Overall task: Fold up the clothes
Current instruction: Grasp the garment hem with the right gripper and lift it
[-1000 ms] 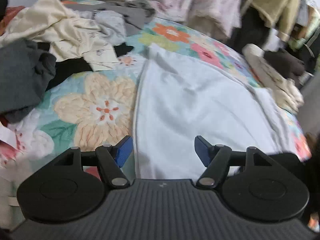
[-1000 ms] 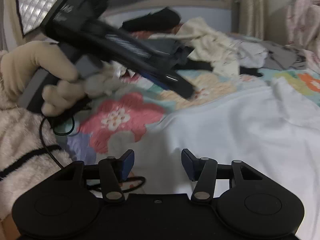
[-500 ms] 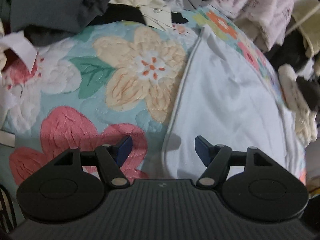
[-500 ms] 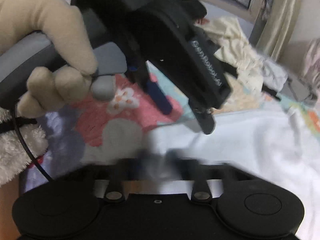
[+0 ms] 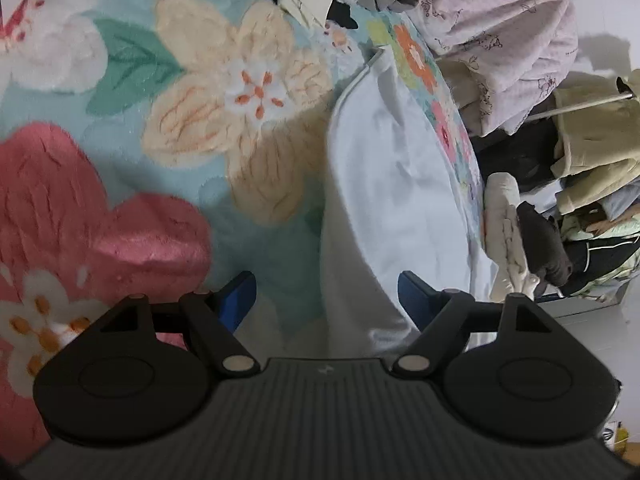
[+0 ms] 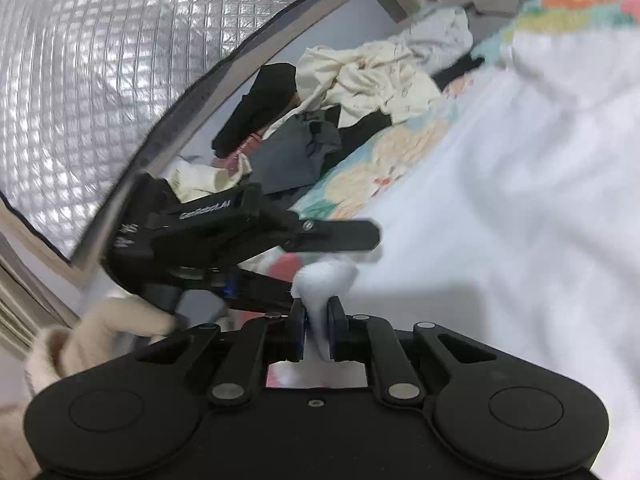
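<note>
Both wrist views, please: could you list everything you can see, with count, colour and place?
white garment: one, white, spread on the bed, one corner pinched
quilt: one, teal with large flowers, under the garment
clothes heap: one, cream, grey and black, far end of the bed
hanging clothes: several, pale pink and yellow, beside the bed
quilted panel: one, silver, behind the bed
left gripper: open over the garment's edge
right gripper: shut on the garment's corner
gloved hand: one, beige, holding the left gripper
</note>
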The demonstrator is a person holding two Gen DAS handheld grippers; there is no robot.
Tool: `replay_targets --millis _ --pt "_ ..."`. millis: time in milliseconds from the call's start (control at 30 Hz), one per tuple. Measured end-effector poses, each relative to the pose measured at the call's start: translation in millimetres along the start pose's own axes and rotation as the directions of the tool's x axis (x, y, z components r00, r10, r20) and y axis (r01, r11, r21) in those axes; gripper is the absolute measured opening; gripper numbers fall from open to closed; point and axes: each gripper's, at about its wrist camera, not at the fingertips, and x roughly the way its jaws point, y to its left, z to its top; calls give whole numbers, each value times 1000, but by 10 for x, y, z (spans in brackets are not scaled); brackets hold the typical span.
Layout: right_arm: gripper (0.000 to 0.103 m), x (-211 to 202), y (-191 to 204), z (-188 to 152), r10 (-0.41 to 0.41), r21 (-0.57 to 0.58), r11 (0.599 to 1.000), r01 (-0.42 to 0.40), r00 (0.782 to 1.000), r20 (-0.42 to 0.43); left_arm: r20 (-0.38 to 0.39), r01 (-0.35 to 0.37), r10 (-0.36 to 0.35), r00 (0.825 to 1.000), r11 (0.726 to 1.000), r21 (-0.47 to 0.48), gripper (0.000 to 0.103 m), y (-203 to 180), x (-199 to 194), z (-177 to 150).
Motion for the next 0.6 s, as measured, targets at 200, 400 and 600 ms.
replay_targets --millis 200,400,600 --pt "14 235 90 19 88 71 994 -87 996 -15 23 3 -5 1000 999 53 9 -52 -75 -61" --pt "13 292 94 43 43 62 997 -40 998 -45 37 8 -12 999 995 98 15 -100 -112 -101" --pt "13 283 79 98 33 69 997 -30 999 -40 4 48 -48 999 995 91 39 -126 -6 -47"
